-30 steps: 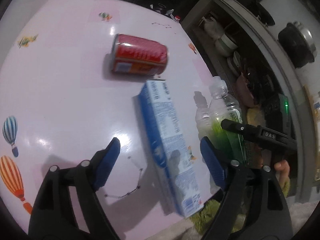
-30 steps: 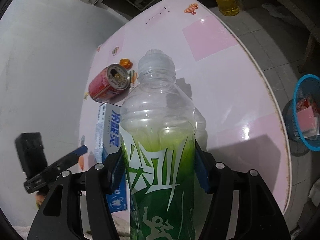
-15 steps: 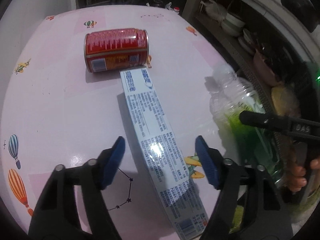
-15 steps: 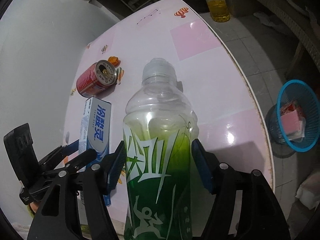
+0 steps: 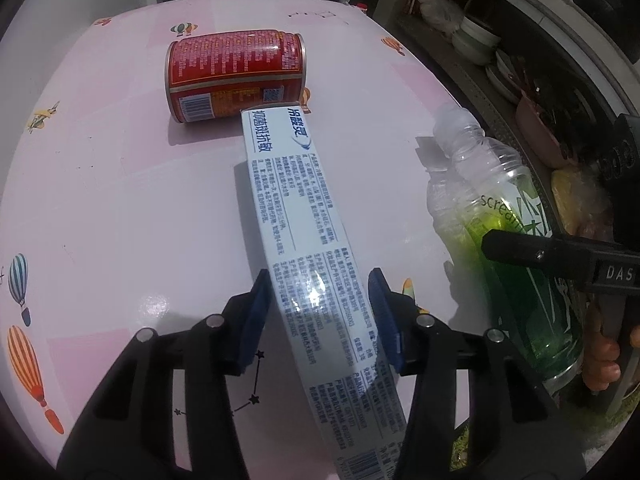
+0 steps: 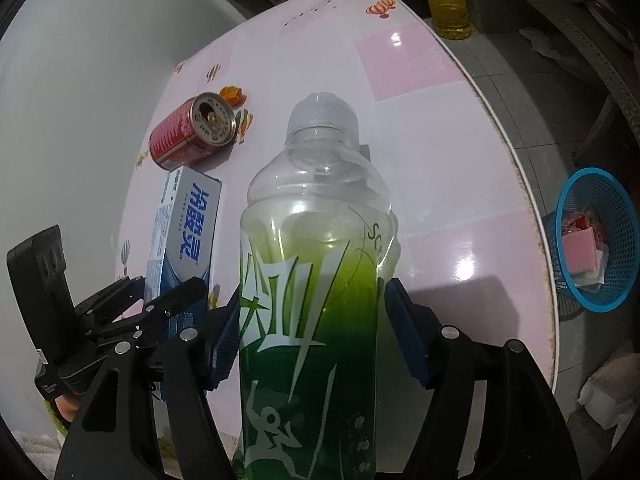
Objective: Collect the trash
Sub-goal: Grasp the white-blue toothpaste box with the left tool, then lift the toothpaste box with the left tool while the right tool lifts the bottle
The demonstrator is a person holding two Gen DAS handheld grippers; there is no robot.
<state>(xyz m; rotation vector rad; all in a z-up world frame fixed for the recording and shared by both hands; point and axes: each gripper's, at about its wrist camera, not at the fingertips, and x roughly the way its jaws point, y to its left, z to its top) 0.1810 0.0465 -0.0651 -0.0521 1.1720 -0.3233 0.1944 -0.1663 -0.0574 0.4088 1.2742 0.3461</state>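
Observation:
A long white and blue toothpaste box (image 5: 304,248) lies on the pink table (image 5: 100,200); my left gripper (image 5: 322,312) is shut on its near part. The box also shows in the right wrist view (image 6: 184,236). A red can (image 5: 236,74) lies on its side just beyond the box's far end, also seen in the right wrist view (image 6: 190,132). My right gripper (image 6: 312,328) is shut on a green-labelled plastic bottle (image 6: 312,288), held upright above the table's near edge. The bottle (image 5: 504,232) stands right of the box in the left wrist view.
A blue mesh waste basket (image 6: 596,240) with pink and white trash sits on the floor right of the table. A bottle of yellow liquid (image 6: 448,8) stands on the floor beyond the table. Shelves with bowls (image 5: 480,40) lie to the right.
My left gripper moved forward over the toothpaste box and closed on it. The right gripper keeps the bottle and has shifted slightly.

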